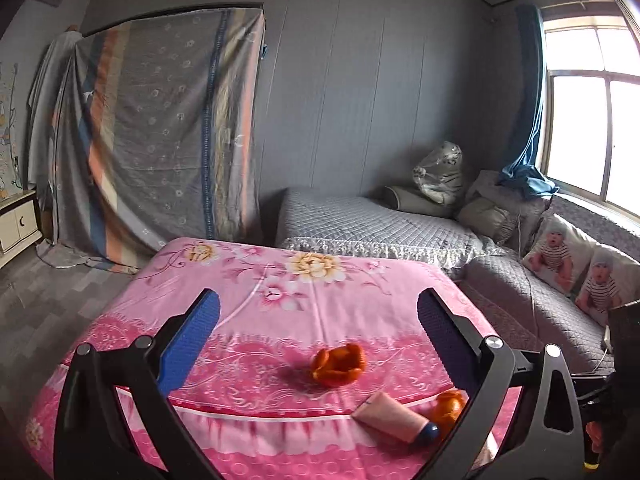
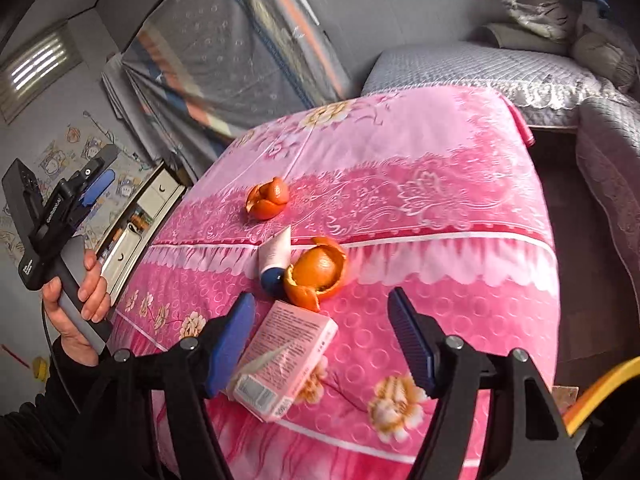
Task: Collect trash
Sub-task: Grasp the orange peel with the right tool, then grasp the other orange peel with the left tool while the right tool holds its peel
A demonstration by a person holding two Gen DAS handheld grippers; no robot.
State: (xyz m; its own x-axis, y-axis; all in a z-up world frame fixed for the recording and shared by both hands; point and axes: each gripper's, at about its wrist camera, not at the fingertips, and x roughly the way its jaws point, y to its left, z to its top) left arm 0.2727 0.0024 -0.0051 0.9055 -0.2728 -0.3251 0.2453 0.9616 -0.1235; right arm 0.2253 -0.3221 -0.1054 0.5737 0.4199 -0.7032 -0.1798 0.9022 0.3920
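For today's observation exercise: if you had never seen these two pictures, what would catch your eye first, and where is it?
The bright pink floral cloth over the table fills the middle of both views. On it lie two orange peels, a small tube between them, and a pink carton nearest the open right gripper.

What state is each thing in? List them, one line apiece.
Left hand-held gripper: open, empty, above the table.
Right hand-held gripper: open, empty, over the pink cardboard box.
Pink cardboard box: lying flat, end flap torn open.
Pink squeeze tube with blue cap: capped, lying on its side.
Larger orange peel: peeled open, touching the tube.
Smaller orange peel: split open, lying apart.
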